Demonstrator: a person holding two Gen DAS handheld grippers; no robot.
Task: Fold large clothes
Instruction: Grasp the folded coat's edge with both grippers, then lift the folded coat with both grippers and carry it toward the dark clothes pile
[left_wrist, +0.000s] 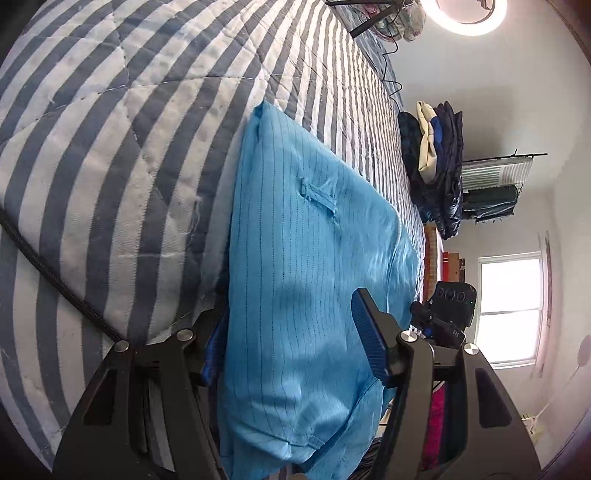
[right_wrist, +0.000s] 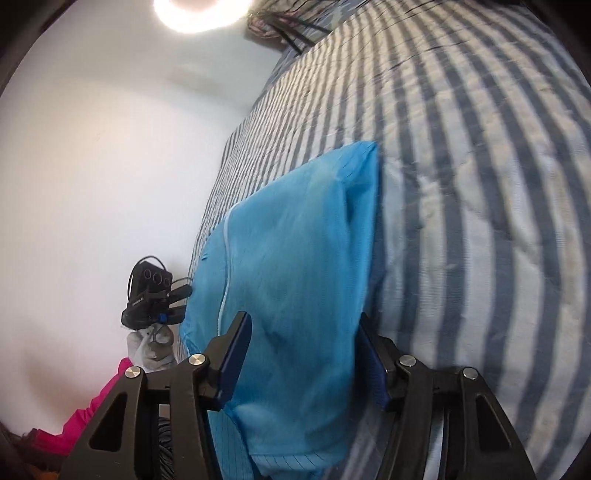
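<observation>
A bright blue garment (left_wrist: 303, 258) with thin dark pinstripes and a zip lies folded on the striped bed; it also shows in the right wrist view (right_wrist: 295, 266). My left gripper (left_wrist: 291, 339) is open, its jaws wide on either side of the garment's near edge, the cloth lying between them. My right gripper (right_wrist: 303, 354) is also open, with the garment's other near edge between its jaws. Each gripper shows small in the other's view: the right gripper (left_wrist: 443, 314) and the left gripper (right_wrist: 155, 299).
The bed has a blue-and-white striped quilt (left_wrist: 129, 140). A pile of dark and cream clothes (left_wrist: 436, 166) sits further along it. A black cable (left_wrist: 55, 277) crosses the quilt. A window (left_wrist: 513, 306), a ring lamp (left_wrist: 465, 14) and pink cloth (right_wrist: 92, 410) lie beyond the bed.
</observation>
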